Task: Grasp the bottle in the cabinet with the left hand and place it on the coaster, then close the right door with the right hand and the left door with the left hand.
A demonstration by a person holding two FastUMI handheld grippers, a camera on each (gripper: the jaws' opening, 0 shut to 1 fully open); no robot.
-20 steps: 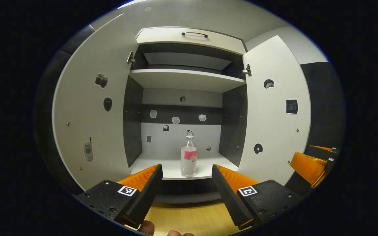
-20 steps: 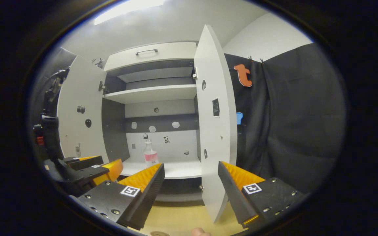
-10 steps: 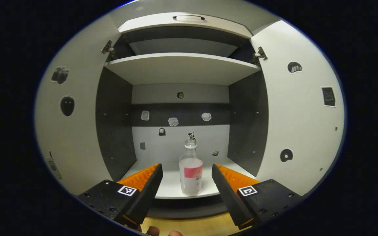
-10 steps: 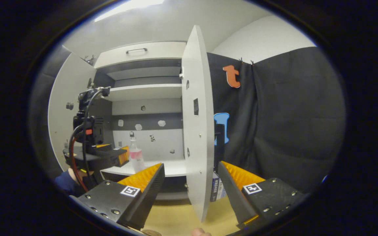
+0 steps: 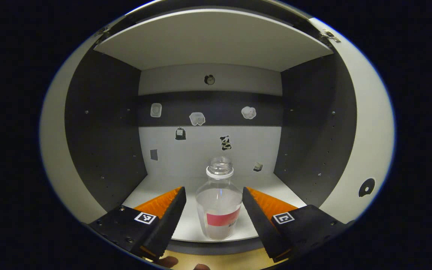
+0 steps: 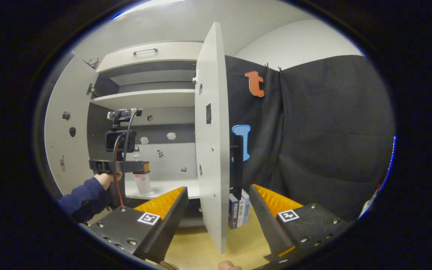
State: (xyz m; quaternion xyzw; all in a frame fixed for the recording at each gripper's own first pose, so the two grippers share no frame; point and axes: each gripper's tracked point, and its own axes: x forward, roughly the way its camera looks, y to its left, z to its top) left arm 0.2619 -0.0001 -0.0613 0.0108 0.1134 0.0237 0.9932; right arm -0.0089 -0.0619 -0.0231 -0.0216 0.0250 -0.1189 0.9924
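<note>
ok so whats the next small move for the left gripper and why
Probably ease the left gripper a touch further forward, then close. The bottle stands upright on the cabinet shelf between the open fingers, with a gap showing on each side, so nothing grips it yet.

One bottle (image 5: 219,210) on the cabinet's lower shelf (image 5: 193,225), two open cabinet doors: left door (image 6: 64,138), right door (image 6: 210,142). Seven small stickers on the cabinet's back wall (image 5: 208,148) in the left gripper view; two boxes (image 6: 237,206) stand on the table (image 6: 197,247) behind the right door
</note>
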